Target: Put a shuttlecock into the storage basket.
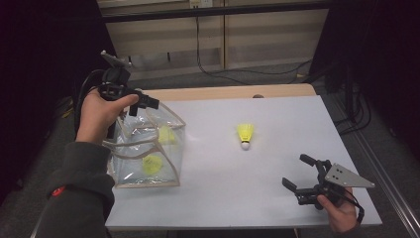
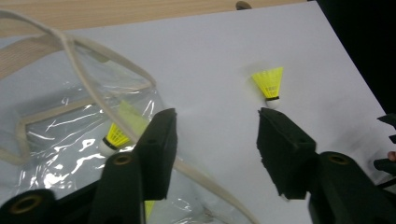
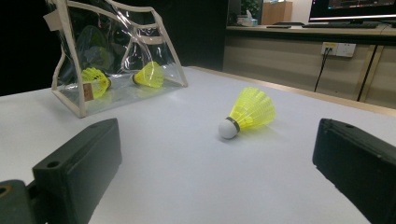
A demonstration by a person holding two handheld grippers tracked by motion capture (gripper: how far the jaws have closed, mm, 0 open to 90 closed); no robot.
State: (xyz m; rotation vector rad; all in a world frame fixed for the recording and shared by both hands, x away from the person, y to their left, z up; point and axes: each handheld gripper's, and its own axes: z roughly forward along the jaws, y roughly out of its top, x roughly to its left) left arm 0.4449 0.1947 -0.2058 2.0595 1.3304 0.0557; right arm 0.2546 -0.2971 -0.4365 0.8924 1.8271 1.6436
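With two shuttlecocks already in the clear bag (image 1: 148, 148) at the table's left edge, the right gripper (image 1: 301, 172), fingers open, faces the loose shuttlecock (image 1: 244, 135) mid-table, best pinched at its cork, while the left gripper (image 1: 143, 101) hangs open-fingered over the bag.

A yellow shuttlecock (image 3: 246, 113) lies on its side on the white counter (image 3: 187, 177), its white cork toward the camera, ahead of the right claw (image 3: 215, 172), whose black jaws stand wide apart. Farther back at the left stands a clear bag (image 3: 112, 56) with two more yellow shuttlecocks (image 3: 148, 74) inside.
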